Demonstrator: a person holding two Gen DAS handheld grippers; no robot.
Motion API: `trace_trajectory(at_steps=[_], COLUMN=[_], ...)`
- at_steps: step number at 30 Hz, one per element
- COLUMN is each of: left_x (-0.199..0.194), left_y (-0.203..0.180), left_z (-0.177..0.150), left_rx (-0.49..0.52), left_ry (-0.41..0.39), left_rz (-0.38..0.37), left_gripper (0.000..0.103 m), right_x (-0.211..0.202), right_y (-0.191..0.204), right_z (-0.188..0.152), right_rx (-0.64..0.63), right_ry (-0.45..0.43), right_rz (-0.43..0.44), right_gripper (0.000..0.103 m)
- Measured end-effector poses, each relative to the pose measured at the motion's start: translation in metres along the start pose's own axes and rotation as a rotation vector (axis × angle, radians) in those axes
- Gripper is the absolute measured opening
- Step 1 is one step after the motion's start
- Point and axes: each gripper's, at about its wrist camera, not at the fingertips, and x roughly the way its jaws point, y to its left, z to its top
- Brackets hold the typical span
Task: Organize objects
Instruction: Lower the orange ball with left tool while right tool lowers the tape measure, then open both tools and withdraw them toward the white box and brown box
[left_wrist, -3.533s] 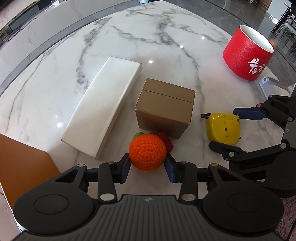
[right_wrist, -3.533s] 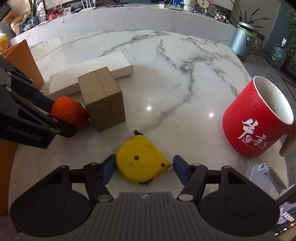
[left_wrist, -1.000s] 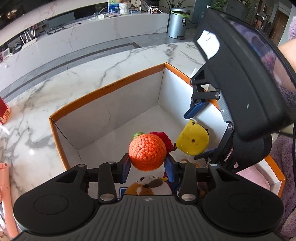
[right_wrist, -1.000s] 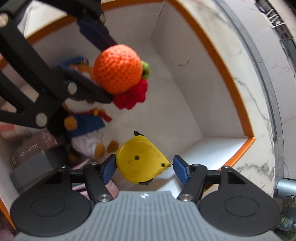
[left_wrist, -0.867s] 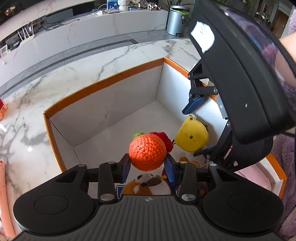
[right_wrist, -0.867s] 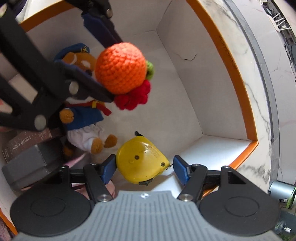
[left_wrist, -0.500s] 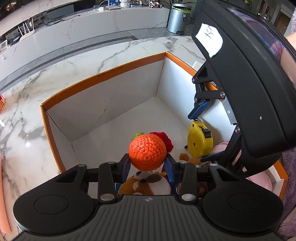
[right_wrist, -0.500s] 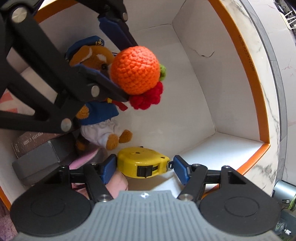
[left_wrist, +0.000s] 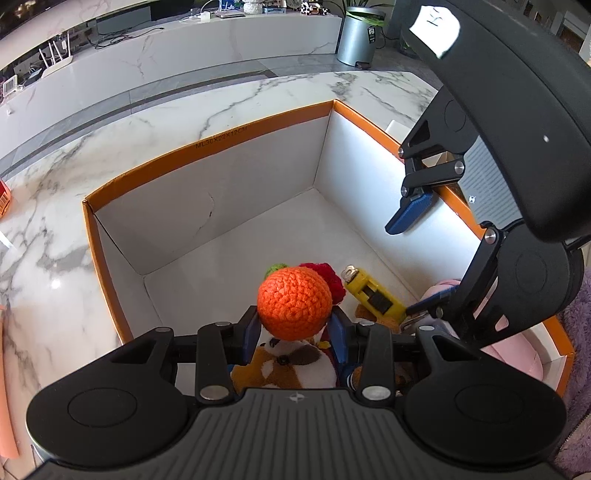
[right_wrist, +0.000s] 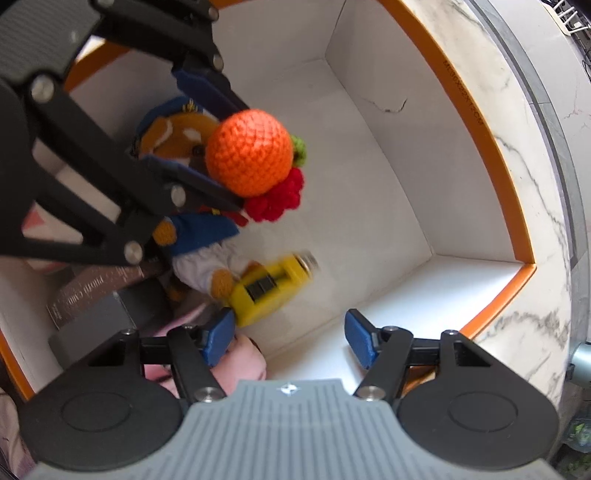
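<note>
tape measure (right_wrist: 271, 291), yellow, lay loose and blurred on the box (right_wrist: 484, 155) floor beside the plush toy (right_wrist: 199, 236). right tool (right_wrist: 290, 338) hung above it, jaws apart and just narrowing, gripping nothing. left tool (left_wrist: 294, 326) pinched the crochet orange (left_wrist: 294, 302) over the box, hiding much of the plush.

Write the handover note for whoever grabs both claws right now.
Left claw: shut on the crocheted orange, held above the orange-rimmed box.
Right claw: open and empty, over the box. The log has its jaws closing slightly just now, with nothing between them.
Yellow tape measure: released, in the box beside the plush toy.
Done: tape measure is in.
Left: release the orange into the box.
</note>
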Motion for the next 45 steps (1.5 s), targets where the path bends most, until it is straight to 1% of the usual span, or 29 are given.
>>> trace_trajectory(at_steps=[2, 4, 8, 9, 10, 11, 13, 17, 19, 23, 26, 29, 31, 34, 37, 40, 43, 45], left_x=[-0.001, -0.003, -0.003, -0.004, -0.004, -0.005, -0.008, -0.014, -0.016, -0.023, -0.021, -0.025, -0.027, -0.030, -0.036, -0.041, -0.047, -0.048], left_y=[0.000, -0.002, 0.000, -0.001, -0.002, -0.002, -0.003, -0.002, -0.005, -0.005, -0.012, -0.014, -0.016, -0.018, -0.018, -0.019, -0.017, -0.020], left_z=[-0.002, -0.004, -0.007, -0.008, -0.010, -0.011, -0.014, -0.019, -0.020, -0.023, -0.021, -0.025, -0.029, -0.034, -0.037, -0.041, -0.045, -0.045], left_rx=[-0.001, 0.001, 0.010, 0.011, 0.014, 0.019, 0.026, 0.028, 0.028, 0.018, 0.024, 0.029, 0.034, 0.035, 0.033, 0.029, 0.020, 0.022], left_ry=[0.001, 0.005, 0.019, 0.023, 0.028, 0.030, 0.032, 0.034, 0.033, 0.023, 0.022, 0.025, 0.026, 0.030, 0.031, 0.030, 0.033, 0.034], left_rz=[-0.002, -0.005, -0.006, -0.006, -0.005, -0.004, 0.000, -0.003, -0.002, 0.006, 0.017, 0.018, 0.022, 0.021, 0.022, 0.015, -0.010, -0.014], left_gripper=[0.046, 0.046, 0.046, 0.046, 0.046, 0.046, 0.046, 0.046, 0.046, 0.046, 0.046, 0.046, 0.046, 0.046, 0.046, 0.046, 0.046, 0.046], right_x=[-0.005, -0.012, -0.023, -0.023, -0.023, -0.022, -0.016, -0.005, -0.002, -0.001, 0.001, 0.001, 0.001, -0.001, -0.003, -0.011, -0.035, -0.052], right_y=[-0.001, -0.003, -0.008, -0.010, -0.011, -0.012, -0.012, -0.010, -0.010, -0.017, -0.022, -0.025, -0.026, -0.029, -0.034, -0.035, -0.037, -0.038], right_z=[-0.004, -0.007, -0.009, -0.009, -0.009, -0.009, -0.008, -0.010, -0.011, -0.015, -0.018, -0.023, -0.028, -0.036, -0.042, -0.051, -0.064, -0.075], right_rx=[0.005, 0.015, 0.040, 0.050, 0.059, 0.065, 0.067, 0.042, 0.029, 0.059, 0.090, 0.114, 0.127, 0.156, 0.196, 0.208, 0.229, 0.252], right_ry=[-0.010, -0.028, -0.069, -0.077, -0.084, -0.088, -0.086, -0.079, -0.089, -0.125, -0.133, -0.121, -0.099, -0.088, -0.088, -0.110, -0.177, -0.224], right_rz=[0.011, 0.022, 0.010, 0.011, 0.016, 0.019, 0.021, 0.026, 0.021, 0.028, 0.063, 0.107, 0.136, 0.173, 0.191, 0.173, 0.124, 0.074], right_gripper=[0.058, 0.051, 0.048, 0.045, 0.040, 0.038, 0.030, 0.025, 0.021, 0.020, 0.020, 0.020, 0.017, 0.018, 0.019, 0.018, 0.020, 0.020])
